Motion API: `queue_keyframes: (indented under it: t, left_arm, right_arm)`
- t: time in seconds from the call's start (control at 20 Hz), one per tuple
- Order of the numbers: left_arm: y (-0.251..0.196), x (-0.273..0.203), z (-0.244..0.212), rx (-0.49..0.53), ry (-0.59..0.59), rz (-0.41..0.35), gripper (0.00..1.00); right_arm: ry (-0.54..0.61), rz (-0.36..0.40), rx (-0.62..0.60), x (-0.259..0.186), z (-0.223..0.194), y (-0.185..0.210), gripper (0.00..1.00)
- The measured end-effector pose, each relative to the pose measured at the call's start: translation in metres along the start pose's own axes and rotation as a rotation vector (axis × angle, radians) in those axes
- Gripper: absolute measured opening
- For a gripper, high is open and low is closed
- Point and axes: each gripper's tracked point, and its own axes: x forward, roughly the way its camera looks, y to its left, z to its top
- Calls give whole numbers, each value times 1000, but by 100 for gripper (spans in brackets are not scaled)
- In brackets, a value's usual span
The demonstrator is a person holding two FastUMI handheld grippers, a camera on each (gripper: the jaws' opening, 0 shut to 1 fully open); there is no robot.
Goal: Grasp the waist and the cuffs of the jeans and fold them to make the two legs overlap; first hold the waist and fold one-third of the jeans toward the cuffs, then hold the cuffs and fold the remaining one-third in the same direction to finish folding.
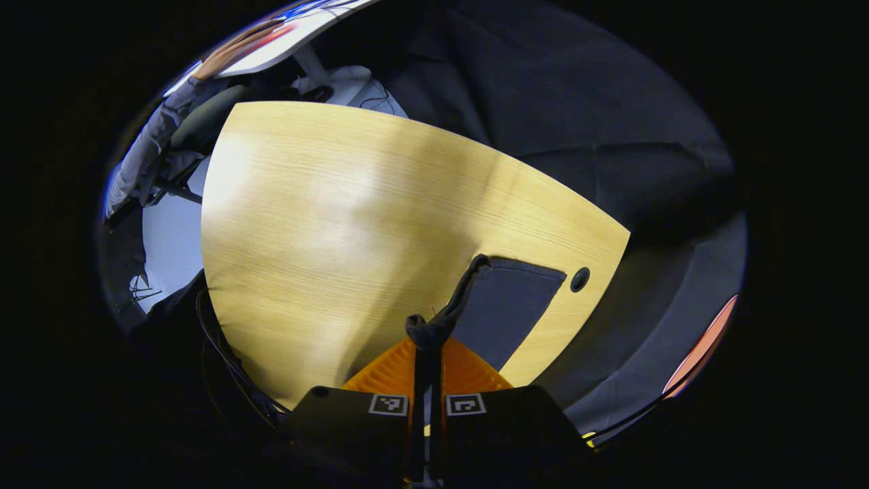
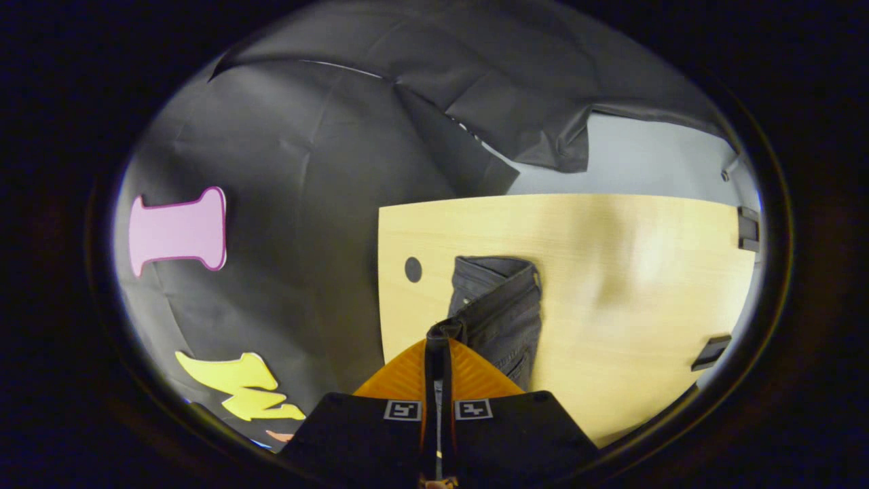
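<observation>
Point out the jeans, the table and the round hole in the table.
jeans [image 2: 506, 309]: right gripper view, middle of the cloth.
table [image 1: 326, 224]: left gripper view, bare top.
hole [image 2: 413, 269]: right gripper view, its centre.

Jeans [image 2: 506, 305] dark grey-black; table [image 2: 611, 238] pale yellow wood-grain.

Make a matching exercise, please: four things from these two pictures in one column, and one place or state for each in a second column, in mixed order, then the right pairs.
Things
1. left gripper
2. right gripper
3. jeans
4. round hole

Places or states
A. dark, lying on the wooden table
B. cut in the tabletop beside the jeans
C. jaws shut on a lifted edge of the jeans, in the left gripper view
D. jaws shut on a bunched bit of the jeans, in the right gripper view

Pairs: 1-C, 2-D, 3-A, 4-B
</observation>
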Motion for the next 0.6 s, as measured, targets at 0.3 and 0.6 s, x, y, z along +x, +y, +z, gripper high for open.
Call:
queue_keyframes:
  t: [0.3, 0.6]
  left_arm:
    - [-40, 15, -3, -10, -4, 4, 7]
    - [-76, 53, -4, -35, -11, 33, 7]
  right_arm:
    - [3, -22, 15, 58, 16, 30, 3]
    - [2, -59, 34, 110, 32, 25, 3]
